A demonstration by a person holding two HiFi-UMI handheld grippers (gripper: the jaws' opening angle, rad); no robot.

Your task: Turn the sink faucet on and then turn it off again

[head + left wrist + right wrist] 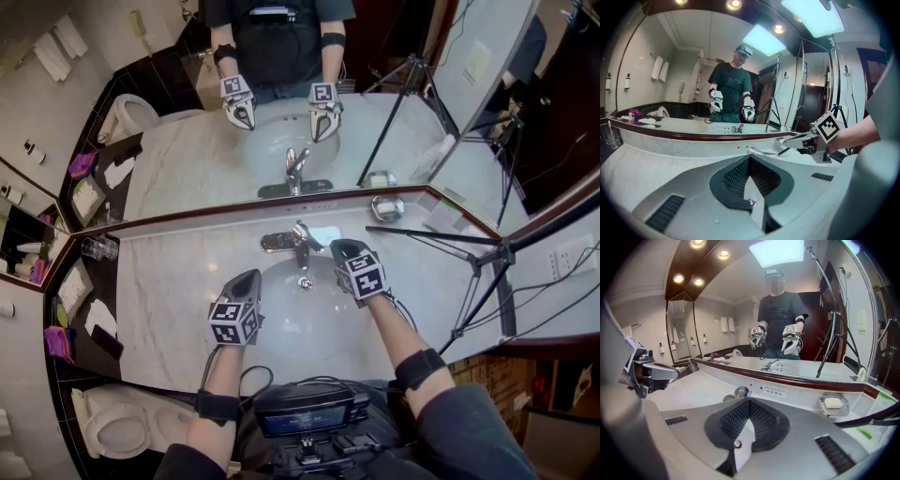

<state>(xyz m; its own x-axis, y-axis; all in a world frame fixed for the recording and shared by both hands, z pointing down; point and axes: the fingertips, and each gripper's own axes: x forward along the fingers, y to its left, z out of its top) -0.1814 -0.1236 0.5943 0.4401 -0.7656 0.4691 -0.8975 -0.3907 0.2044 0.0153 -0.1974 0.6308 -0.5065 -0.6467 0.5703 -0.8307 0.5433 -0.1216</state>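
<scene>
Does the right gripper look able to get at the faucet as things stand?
Probably yes: the right gripper, jaws shut, is close beside the right side of the faucet, and nothing stands between them.

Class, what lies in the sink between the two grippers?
The drain, in the sink between the left gripper and the right gripper, as the head view shows.

You hold two grippers, left gripper [250, 276] and right gripper [337, 247]; one faucet [299, 243], one sink [292, 314], one soap dish [387, 207], one tripod [488, 259].
</scene>
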